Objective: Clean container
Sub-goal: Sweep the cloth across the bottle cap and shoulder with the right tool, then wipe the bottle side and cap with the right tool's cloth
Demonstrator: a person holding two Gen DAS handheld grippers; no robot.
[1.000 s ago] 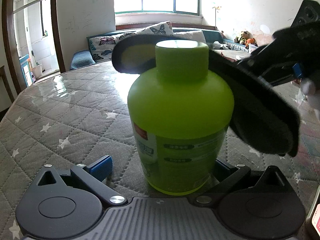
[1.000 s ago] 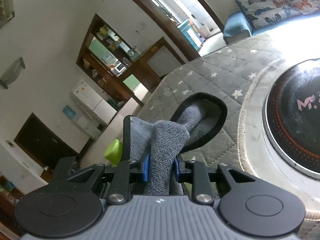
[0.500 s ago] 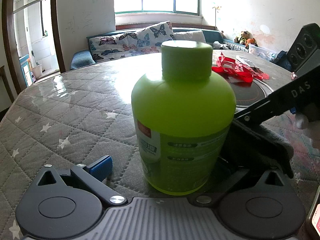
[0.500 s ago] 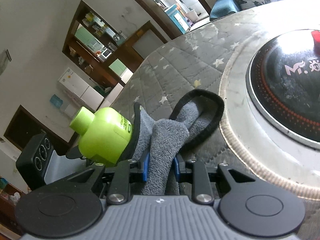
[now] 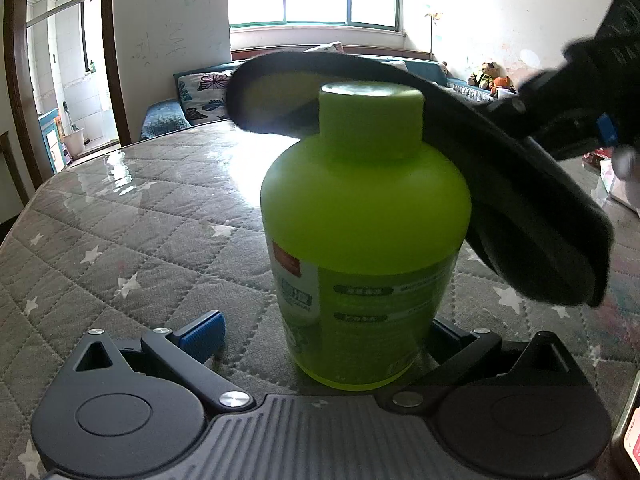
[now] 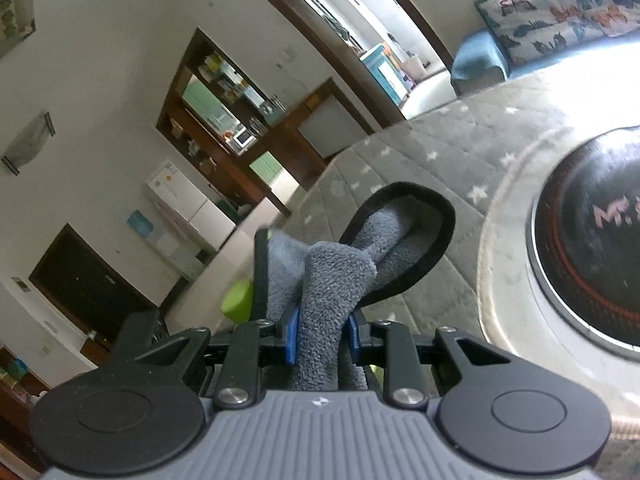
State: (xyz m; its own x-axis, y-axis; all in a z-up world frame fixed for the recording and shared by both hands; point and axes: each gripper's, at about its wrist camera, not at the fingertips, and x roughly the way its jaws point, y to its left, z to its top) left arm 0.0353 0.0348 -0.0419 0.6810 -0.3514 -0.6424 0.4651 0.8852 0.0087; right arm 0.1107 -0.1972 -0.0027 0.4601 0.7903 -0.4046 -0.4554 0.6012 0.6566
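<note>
Blue pads of the right gripper (image 6: 322,338) are pinching a bunched fold of the grey cloth (image 6: 340,276), jaws drawn nearly together with only the towelling between them, so the free, black-edged end is hanging forward as a wiping flap. In the left wrist view that flap is draping over the cap and right shoulder of the green container (image 5: 364,216), which seems to be the part being rubbed just now.

Around the base of the container, the left gripper (image 5: 324,332) is standing with its jaws spread wide. One blue pad (image 5: 202,332) is sitting clear of the plastic, the other is hidden behind it, so it appears to be bracketing the container rather than clamping it, probably to stop it sliding under the cloth. Upright on the quilted table cover (image 5: 120,240), the container is resting near the inset cooktop (image 6: 592,240).
</note>
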